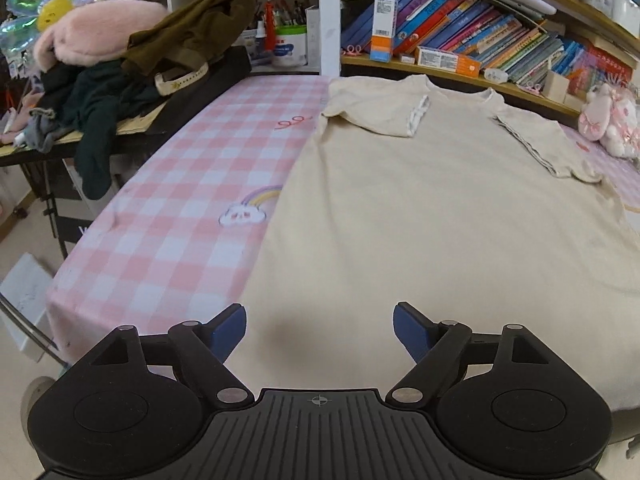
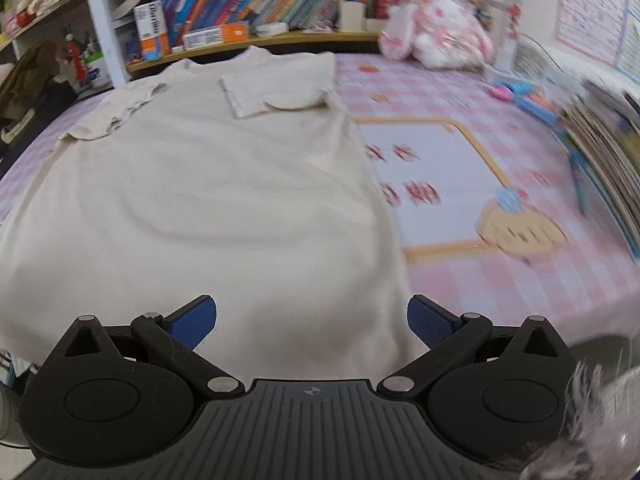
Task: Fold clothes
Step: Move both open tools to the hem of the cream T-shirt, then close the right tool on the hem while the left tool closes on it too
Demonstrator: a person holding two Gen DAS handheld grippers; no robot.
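A cream short-sleeved shirt lies flat on the pink checked tablecloth, collar at the far end, both sleeves folded inward over the chest. It also shows in the right wrist view. My left gripper is open and empty, hovering over the shirt's near hem toward its left side. My right gripper is open and empty, over the near hem toward the shirt's right edge.
A pile of dark and olive clothes sits on a side table at the left. Bookshelves run along the back. A pink plush rabbit sits at the far right. Stacked books line the right edge.
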